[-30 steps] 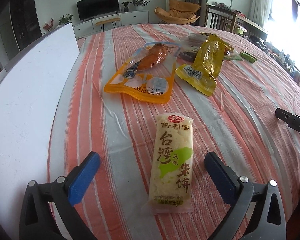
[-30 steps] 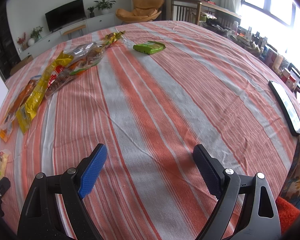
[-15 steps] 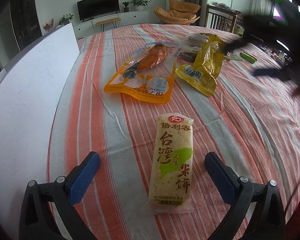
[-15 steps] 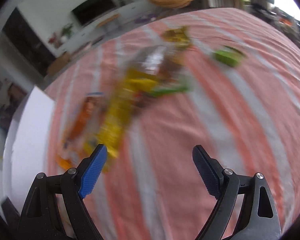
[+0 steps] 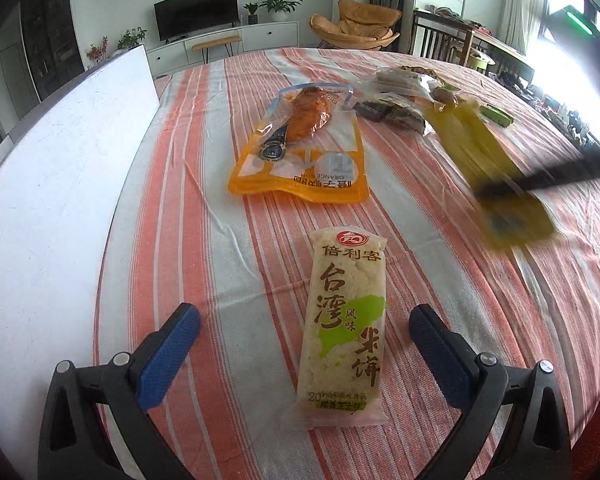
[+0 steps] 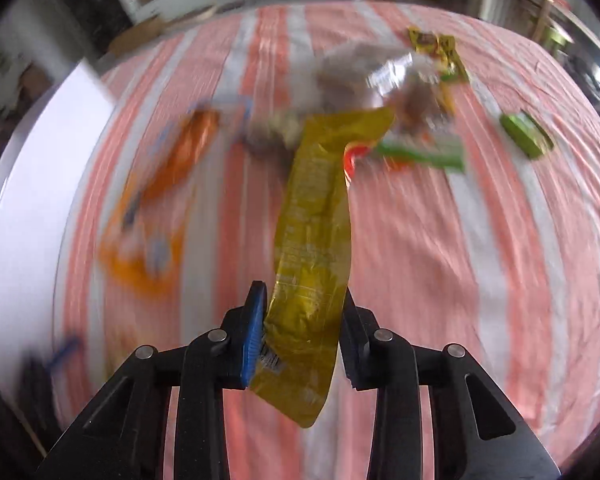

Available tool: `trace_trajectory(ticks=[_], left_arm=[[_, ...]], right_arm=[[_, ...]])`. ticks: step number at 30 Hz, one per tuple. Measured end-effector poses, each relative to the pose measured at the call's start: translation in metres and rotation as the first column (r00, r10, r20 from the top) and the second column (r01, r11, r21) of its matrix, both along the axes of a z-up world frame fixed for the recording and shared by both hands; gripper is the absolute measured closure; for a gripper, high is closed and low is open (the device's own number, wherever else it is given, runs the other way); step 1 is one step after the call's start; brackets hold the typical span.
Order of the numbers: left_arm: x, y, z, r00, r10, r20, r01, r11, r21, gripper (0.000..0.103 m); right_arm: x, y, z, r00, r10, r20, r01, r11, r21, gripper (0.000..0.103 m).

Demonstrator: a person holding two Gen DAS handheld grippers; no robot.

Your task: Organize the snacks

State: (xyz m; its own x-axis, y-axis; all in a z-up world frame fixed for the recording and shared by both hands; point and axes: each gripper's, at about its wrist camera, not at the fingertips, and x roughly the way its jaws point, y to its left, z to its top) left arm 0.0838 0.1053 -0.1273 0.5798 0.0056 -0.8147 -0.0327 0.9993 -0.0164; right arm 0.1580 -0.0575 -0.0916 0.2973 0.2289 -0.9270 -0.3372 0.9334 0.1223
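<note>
Yellow snack pouch [image 6: 312, 248] pinched between right tool's [image 6: 302, 336] pads.

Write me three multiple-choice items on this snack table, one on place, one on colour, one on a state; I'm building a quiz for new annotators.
1. Where does the rice cracker pack lie?
A. Between the open fingers of the left gripper
B. On the white board
C. Under the orange pouch

2. What colour is the packet in the right gripper?
A. Green
B. Yellow
C. Blue

3. How does the left gripper stand?
A. Shut on the rice cracker pack
B. Shut on nothing
C. Open, pads clear of the pack

Answers:
1 A: the pack lies on the striped tablecloth between the two fingers, nearer than the orange pouch.
2 B: a yellow packet is pinched between the pads; the jaws have just been closing on it.
3 C: cloth shows on both sides between pads and pack.
</note>
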Motion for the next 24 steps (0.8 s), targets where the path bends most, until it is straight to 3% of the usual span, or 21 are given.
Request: trace_trajectory(ticks=[4,6,7,9,12,14,16,22,24], left_arm=[[0.0,0.0,0.0,1.0,0.0,0.0,0.0,1.0,0.0,0.0],[0.0,0.0,0.0,1.0,0.001,0.0,-0.001,1.0,0.0,0.0],[0.001,0.0,0.0,1.0,0.001,0.0,-0.001,1.0,0.0,0.0],[0.001,0.0,0.0,1.0,0.001,0.0,-0.001,1.0,0.0,0.0],[0.001,0.0,0.0,1.0,0.001,0.0,-0.001,1.0,0.0,0.0],[0.001,0.0,0.0,1.0,0.001,0.0,-0.001,1.0,0.0,0.0],[0.002,0.0,0.0,1.0,0.001,0.0,-0.001,1.0,0.0,0.0],[0.002,0.0,0.0,1.0,0.002,0.0,-0.002,1.0,0.0,0.0],[0.001,0.0,0.0,1.0,0.002,0.0,-0.002,1.0,0.0,0.0]], right_arm=[[-0.025,-0.052,-0.003,0.995,0.083,-0.063,-0.081,0.996,0.041,0.065],[-0.035,-0.078,0.002,0.999,0.043,0.019,-0.043,0.999,0.007,0.045],[-0.038,-0.085,0.003,0.998,0.017,0.06,-0.016,1.0,-0.006,0.027],[-0.048,-0.101,0.002,0.989,-0.059,0.133,0.055,0.998,0.032,0.026],[-0.056,-0.109,-0.009,0.981,-0.138,0.137,0.116,0.98,0.159,0.023],[-0.062,-0.107,-0.01,0.97,-0.174,0.169,0.141,0.971,0.193,0.022],[-0.069,-0.101,-0.011,0.963,-0.185,0.198,0.152,0.973,0.173,0.021],[-0.081,-0.069,-0.021,0.957,-0.077,0.278,0.094,0.994,-0.049,0.014],[-0.08,-0.07,-0.023,0.956,-0.084,0.28,0.097,0.995,-0.033,0.012]])
